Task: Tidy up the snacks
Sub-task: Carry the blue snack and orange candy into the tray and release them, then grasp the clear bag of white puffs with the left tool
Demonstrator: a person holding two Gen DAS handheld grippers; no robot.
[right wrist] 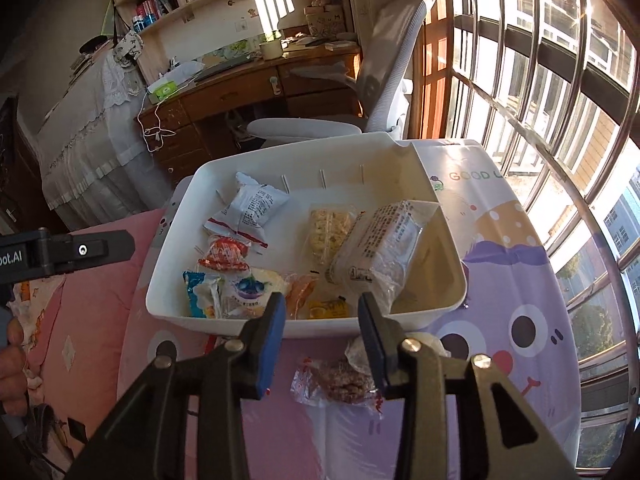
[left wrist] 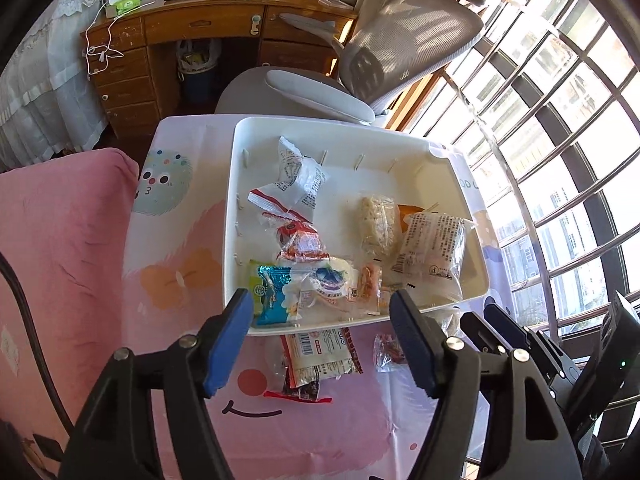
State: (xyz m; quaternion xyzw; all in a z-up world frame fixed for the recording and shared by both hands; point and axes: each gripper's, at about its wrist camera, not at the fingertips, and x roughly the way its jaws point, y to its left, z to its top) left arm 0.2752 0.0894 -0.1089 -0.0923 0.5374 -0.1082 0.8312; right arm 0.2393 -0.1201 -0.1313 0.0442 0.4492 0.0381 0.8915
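A white bin [left wrist: 344, 130] [right wrist: 304, 326] on a small table holds several wrapped snacks, among them a blue packet [left wrist: 272, 294] [right wrist: 200, 294] and a large clear bag [left wrist: 434, 246] [right wrist: 384, 246]. My left gripper [left wrist: 322, 316] is open and empty, above the bin's near rim. A barcode packet [left wrist: 320, 354] lies on the table just below it. My right gripper [right wrist: 322, 322] is open and empty, above the bin's near wall. A clear packet with brown pieces [right wrist: 340, 384] lies on the table between its fingers. The right gripper's body also shows in the left wrist view [left wrist: 520, 336].
The table carries a cartoon cloth [left wrist: 180, 240] [right wrist: 500, 240]. A pink bed cover [left wrist: 60, 240] lies to the left. A grey office chair [left wrist: 392, 52] and a wooden desk [left wrist: 200, 28] stand behind. Barred windows [left wrist: 560, 140] are on the right.
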